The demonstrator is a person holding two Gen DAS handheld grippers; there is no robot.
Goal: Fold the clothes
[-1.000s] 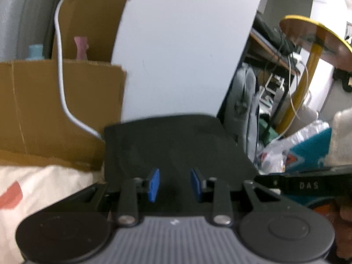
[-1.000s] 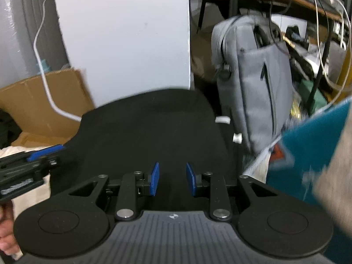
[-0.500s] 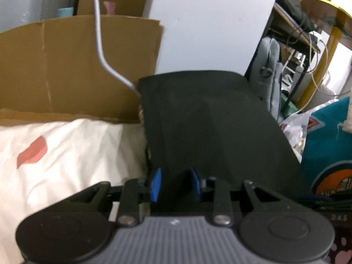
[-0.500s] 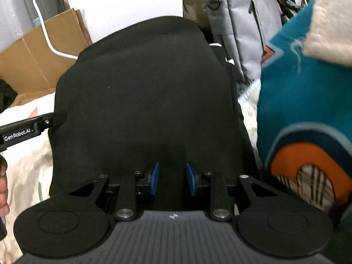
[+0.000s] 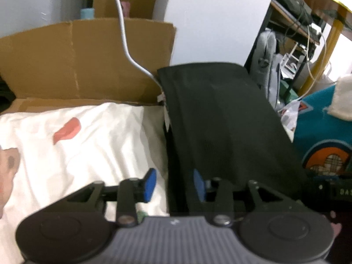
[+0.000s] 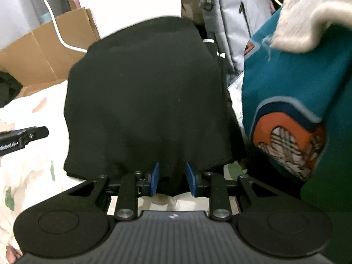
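The black garment (image 6: 149,92) lies on the white bedsheet (image 5: 88,136); the teal sweater (image 6: 297,92) sits beside it. The left gripper (image 5: 173,183) is spread apart at its edge; the right gripper (image 6: 172,179) pinches its hem.

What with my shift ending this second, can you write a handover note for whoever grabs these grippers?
Left gripper: jaws open, straddling the left edge of the black garment.
Right gripper: jaws shut on its near hem.
The garment lies folded over on the white bedsheet, teal sweater to its right.
Left to do: release, smooth, perhaps another fold.
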